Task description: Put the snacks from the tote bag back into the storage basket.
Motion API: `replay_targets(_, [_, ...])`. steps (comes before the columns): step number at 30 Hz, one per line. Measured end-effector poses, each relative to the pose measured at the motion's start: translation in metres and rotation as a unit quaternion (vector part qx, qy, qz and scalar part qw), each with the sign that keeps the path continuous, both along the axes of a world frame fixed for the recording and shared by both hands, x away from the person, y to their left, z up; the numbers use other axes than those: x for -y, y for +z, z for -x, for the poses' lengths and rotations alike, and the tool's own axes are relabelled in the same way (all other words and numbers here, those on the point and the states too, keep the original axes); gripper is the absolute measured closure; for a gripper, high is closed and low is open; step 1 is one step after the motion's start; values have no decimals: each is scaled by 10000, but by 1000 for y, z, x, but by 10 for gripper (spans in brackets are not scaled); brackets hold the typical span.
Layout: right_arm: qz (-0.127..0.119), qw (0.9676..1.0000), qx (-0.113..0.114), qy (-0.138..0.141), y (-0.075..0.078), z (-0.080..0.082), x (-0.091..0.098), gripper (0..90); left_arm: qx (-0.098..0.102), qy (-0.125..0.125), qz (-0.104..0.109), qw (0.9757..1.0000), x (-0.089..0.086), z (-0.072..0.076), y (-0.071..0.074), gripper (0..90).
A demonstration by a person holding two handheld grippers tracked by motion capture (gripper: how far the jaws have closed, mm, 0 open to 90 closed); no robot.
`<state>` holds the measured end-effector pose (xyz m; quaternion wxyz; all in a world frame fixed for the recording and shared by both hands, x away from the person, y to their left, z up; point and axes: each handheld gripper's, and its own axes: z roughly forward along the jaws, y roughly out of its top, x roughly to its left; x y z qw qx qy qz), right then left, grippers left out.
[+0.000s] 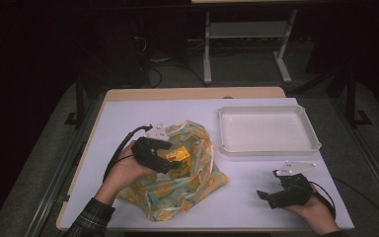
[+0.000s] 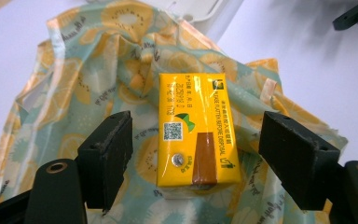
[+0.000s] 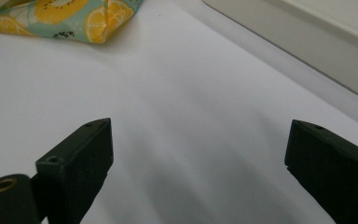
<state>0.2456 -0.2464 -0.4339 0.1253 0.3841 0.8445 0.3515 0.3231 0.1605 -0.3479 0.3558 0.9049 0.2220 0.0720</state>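
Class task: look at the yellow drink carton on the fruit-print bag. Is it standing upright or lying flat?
Lying flat: the yellow carton rests broad face up on the bag.

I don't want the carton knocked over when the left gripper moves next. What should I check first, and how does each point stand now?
1. Left gripper open: ok, both pads stand off the carton.
2. Yellow carton between the jaws: ok, gaps on both sides.
3. Carton at rest: ok, lying flat on the fruit-print cloth bag.
4. Carton undamaged: cannot tell, underside hidden.
5. Right gripper out of the way: ok, open over bare table.
6. White tray free: ok, nothing in it.
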Motion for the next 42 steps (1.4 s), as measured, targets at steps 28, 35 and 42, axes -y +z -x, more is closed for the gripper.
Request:
replay_targets(28, [6, 10000, 20, 0, 0, 0, 2, 74, -267, -83, -909, 9955, 28, -11, -22, 364])
replay_targets(35, [8, 10000, 20, 2, 0, 0, 2, 74, -227, -121, -1022, 9944, 29, -10, -24, 502])
replay_targets(42, [11, 10000, 30, 17, 0, 0, 2, 74, -210, -91, -977, 9950, 28, -10, -25, 523])
